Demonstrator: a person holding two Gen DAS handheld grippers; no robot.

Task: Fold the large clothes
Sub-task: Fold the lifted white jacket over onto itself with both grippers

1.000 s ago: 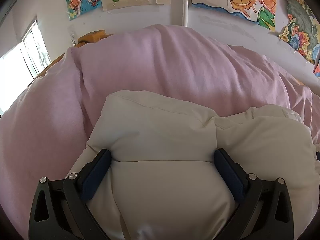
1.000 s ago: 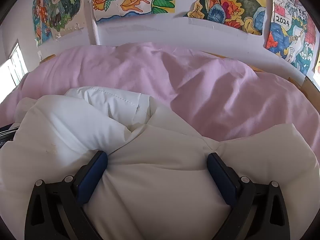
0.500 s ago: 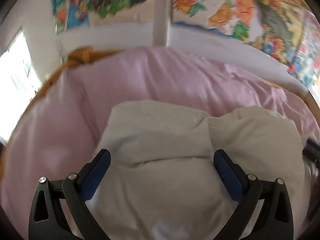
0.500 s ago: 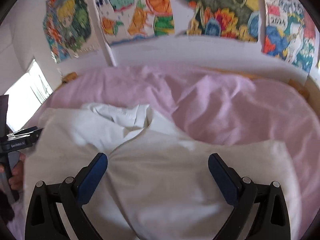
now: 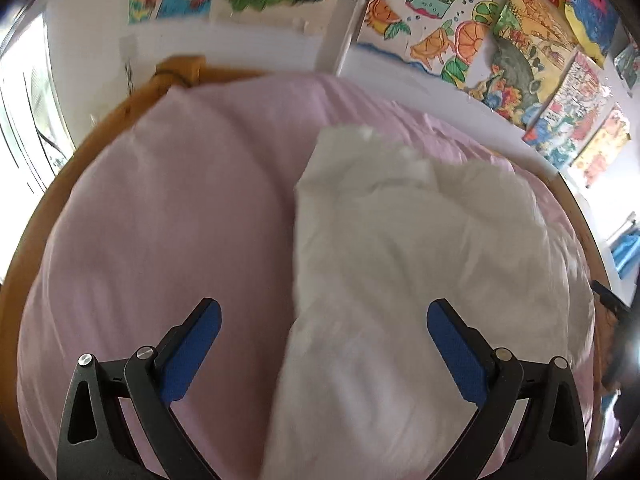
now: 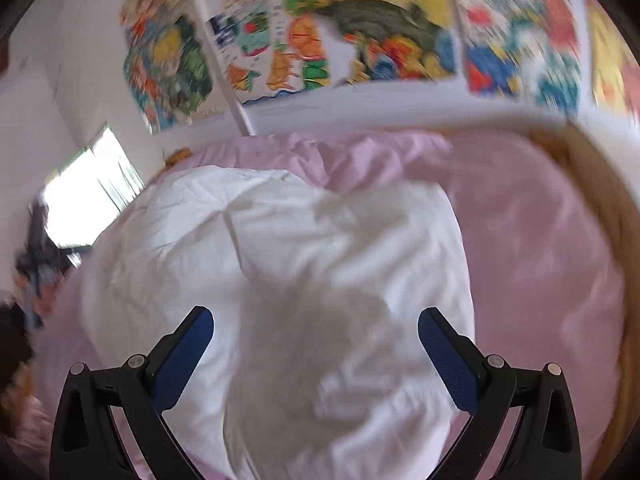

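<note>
A puffy white padded garment (image 5: 420, 264) lies folded in a thick bundle on the pink bedcover (image 5: 168, 216). My left gripper (image 5: 324, 320) hangs open above the bundle's left edge, its blue pads (image 5: 196, 344) clear of the cloth. In the right wrist view the same white garment (image 6: 304, 272) fills the middle, blurred by motion. My right gripper (image 6: 316, 332) is open above it, holding nothing. At the left edge of that view the other gripper's dark body (image 6: 36, 248) shows, blurred.
A wooden bed frame (image 5: 52, 192) curves round the pink cover (image 6: 540, 248). Colourful drawings (image 5: 472, 40) hang on the white wall behind, split by a white post (image 5: 348, 20). A bright window (image 5: 28, 120) is at the left.
Both grippers, which pressed wide open into the white garment, have lifted off and risen away. The bundle now lies lower and farther off; the left view has swung left.
</note>
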